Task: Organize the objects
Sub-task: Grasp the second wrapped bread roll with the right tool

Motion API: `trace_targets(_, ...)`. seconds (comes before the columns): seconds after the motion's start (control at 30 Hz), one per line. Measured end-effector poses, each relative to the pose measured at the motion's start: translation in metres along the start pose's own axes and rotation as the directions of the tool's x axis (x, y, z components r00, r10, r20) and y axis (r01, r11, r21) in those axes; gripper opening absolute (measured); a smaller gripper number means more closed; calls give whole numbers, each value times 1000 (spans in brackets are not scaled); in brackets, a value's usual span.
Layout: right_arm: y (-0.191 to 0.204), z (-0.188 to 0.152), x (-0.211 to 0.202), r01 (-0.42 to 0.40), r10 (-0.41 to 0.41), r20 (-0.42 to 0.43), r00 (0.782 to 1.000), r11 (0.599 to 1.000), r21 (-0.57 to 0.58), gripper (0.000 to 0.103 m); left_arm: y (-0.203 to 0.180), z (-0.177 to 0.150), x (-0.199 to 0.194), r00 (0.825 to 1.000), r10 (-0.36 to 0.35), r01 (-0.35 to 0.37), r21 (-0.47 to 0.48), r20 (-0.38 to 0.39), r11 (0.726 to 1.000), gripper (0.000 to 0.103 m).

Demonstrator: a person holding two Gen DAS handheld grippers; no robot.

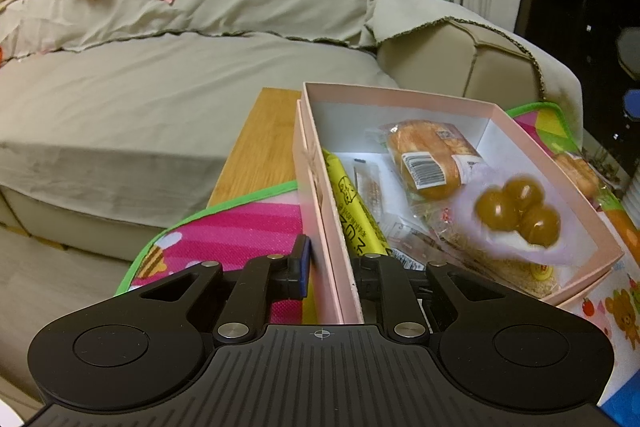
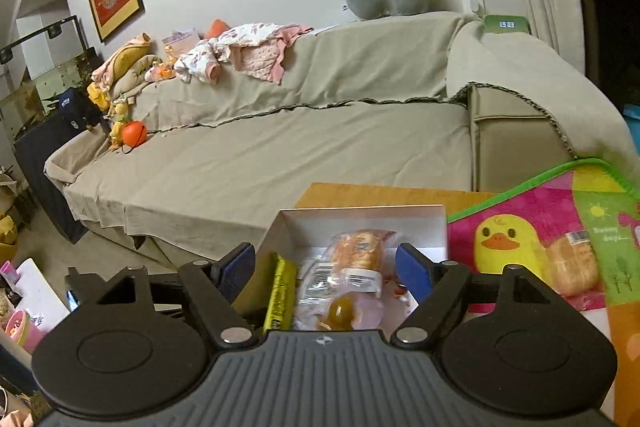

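Behind your wooden worktop (image 1: 268,131) sagged a rumpled beige sofa (image 1: 168,75). Your left gripper (image 1: 330,269) clamped the pink cardboard box (image 1: 316,163) wall; your right gripper (image 2: 325,269) hovered wide-jawed above its glossy snack packets (image 1: 428,163).

Left tongs (image 1: 334,281): inner finger sits inside the box (image 1: 320,163), mostly hidden behind its pink wall. Pack w/ three brown balls (image 1: 516,213) is motion-blurred, label unreadable. Yellow packet (image 1: 352,203): lower end hidden by tongs, text too small to read. In right wrist view the ball pack (image 2: 340,311) is blurred and cut off by tongs body. Bread pack (image 2: 572,263) on mat (image 2: 540,211) is blurry. Clock (image 2: 506,24) digits too small to tell.
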State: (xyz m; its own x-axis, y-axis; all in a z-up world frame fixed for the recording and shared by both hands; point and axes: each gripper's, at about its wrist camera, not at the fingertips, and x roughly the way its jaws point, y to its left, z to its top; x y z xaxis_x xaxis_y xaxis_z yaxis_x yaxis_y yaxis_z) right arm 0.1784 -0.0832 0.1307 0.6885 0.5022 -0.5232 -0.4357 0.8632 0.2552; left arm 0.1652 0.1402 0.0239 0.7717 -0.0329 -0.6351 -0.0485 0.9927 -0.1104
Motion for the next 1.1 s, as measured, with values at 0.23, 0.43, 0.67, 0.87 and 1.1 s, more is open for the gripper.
trace_targets(0.23,-40,-20,-18,200,-197,41,979,977,-70,86,0,0,0,1000,4,-4,-2,0,1000,17)
trace_targets(0.43,-93,-44,-21,380,-380,25,925,921,-88,91,-4,-1,1,1000,20,-20,7,15,1000,16)
trace_targets(0.67,-146,-43,19,439,-440,-55,896,898,-36,98,-4,1,2,1000,26,-26,30,12,999,15)
trace_targets(0.87,-170,-40,79,501,-500,-133,856,865,-25,98,-3,1,1,1000,26,-26,33,7,999,15)
trace_targets(1.1,-169,-37,103,507,-513,-181,839,858,-84,69,-3,2,1,1000,26,-26,29,10,999,15)
